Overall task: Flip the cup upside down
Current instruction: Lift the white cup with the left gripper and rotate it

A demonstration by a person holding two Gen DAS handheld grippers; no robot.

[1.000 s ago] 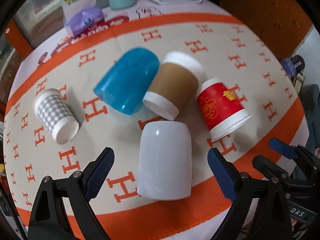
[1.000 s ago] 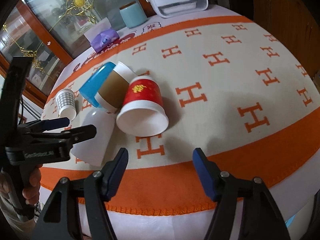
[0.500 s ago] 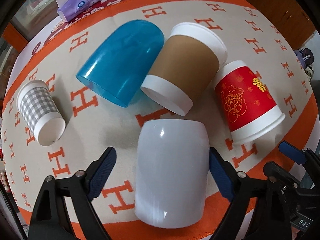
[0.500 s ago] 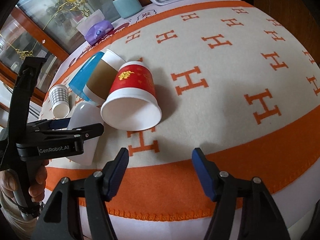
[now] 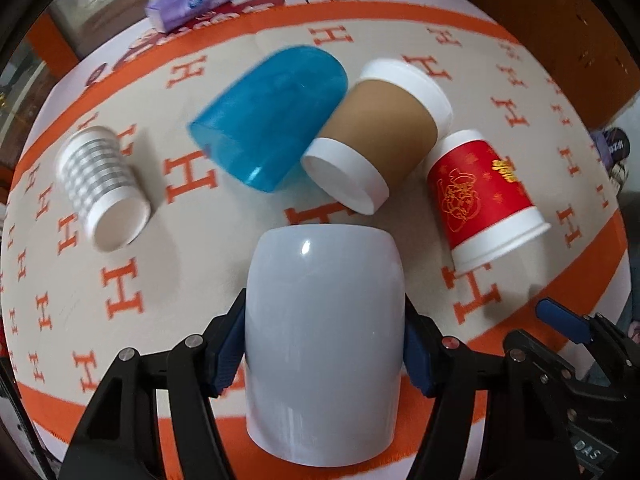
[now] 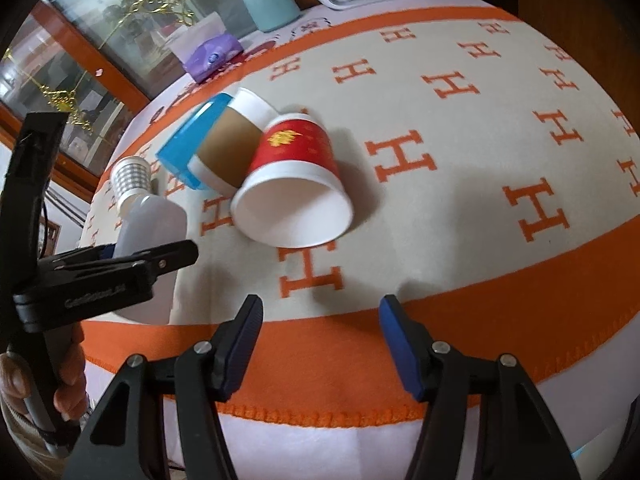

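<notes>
Now the left tongs (image 5: 324, 344) apparently clamp the white cup (image 5: 324, 320) lying between them; right tongs (image 6: 320, 344) gape empty.

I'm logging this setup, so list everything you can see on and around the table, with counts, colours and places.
white cup: one, lying on its side, near table edge, between the left tongs' pads
blue cup: one, on its side, centre
brown cup: one, white ends, leaning on the blue cup
red cup: one, gold print, on its side, right
checked cup: one, grey and white, on its side, left
blanket: one, cream with orange letters
tissue pack: one, purple, far edge
jar: one, pale teal, far edge
left tongs: black, blue pads, around white cup
right tongs: open, holding nothing
</notes>
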